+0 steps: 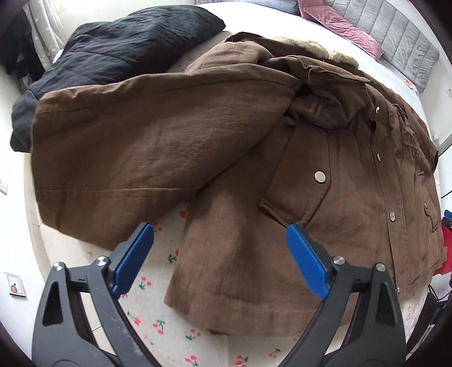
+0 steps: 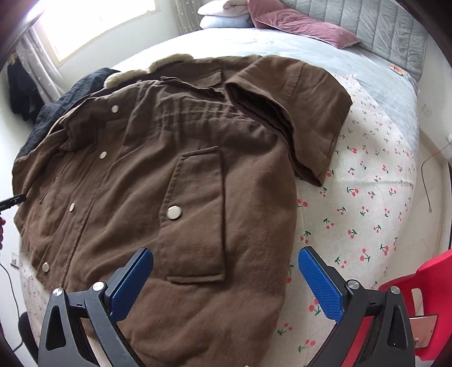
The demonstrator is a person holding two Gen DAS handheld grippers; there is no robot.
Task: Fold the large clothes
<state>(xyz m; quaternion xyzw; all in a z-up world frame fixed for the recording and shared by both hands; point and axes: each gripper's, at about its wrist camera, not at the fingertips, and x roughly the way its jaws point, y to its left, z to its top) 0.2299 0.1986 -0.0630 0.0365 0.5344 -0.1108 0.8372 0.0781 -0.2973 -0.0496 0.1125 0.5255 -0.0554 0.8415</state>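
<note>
- Lying front-up on the cherry-print bedsheet (image 2: 367,197), the brown coat (image 2: 175,175) runs hem-near, fur collar (image 2: 169,60) far.
- Left gripper (image 1: 220,254): jaws wide, empty, over the near-left hem, nearest the outspread left sleeve (image 1: 127,146).
- Right gripper (image 2: 226,278): agape, empty, above the near-right hem.

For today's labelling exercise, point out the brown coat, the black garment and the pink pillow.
brown coat (image 2: 197,158): right wrist view, front panel above the pocket flap.
black garment (image 1: 118,53): left wrist view, middle of its crumpled surface.
pink pillow (image 2: 299,25): right wrist view, centre of its top face.
</note>
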